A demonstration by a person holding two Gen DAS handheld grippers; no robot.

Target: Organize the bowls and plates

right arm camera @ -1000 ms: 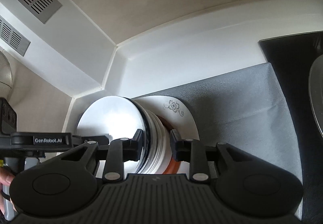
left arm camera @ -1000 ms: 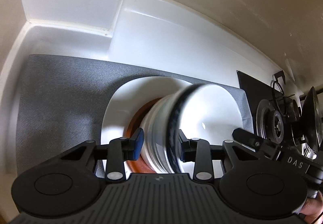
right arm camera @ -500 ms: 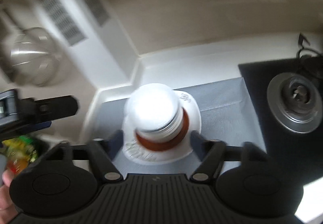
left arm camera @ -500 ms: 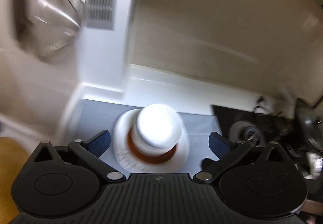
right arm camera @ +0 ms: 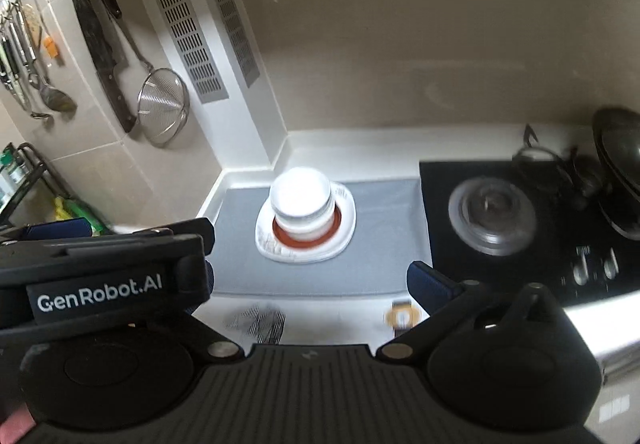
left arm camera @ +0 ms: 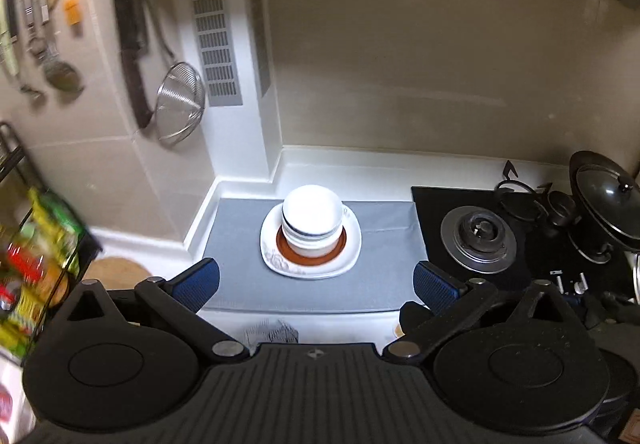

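Observation:
A stack of white bowls (left arm camera: 313, 218) stands on a brown plate (left arm camera: 336, 249), which lies on a white square plate (left arm camera: 352, 244), on a grey mat (left arm camera: 240, 232). The same stack (right arm camera: 301, 204) shows in the right wrist view. My left gripper (left arm camera: 316, 282) is open and empty, well back from the stack and above the counter's front edge. My right gripper (right arm camera: 312, 276) is open and empty, also well back. The left gripper's body (right arm camera: 100, 276) hides the right gripper's left finger.
A black gas hob (left arm camera: 480, 236) with a burner lies right of the mat, with a dark wok and lid (left arm camera: 604, 200) beyond. A strainer (left arm camera: 180, 104), a knife and utensils hang on the left wall. A rack with packets (left arm camera: 36, 244) stands at the far left.
Both grippers let go of the bowl stack, opened wide and pulled far back and up. The stack stays on the plates.

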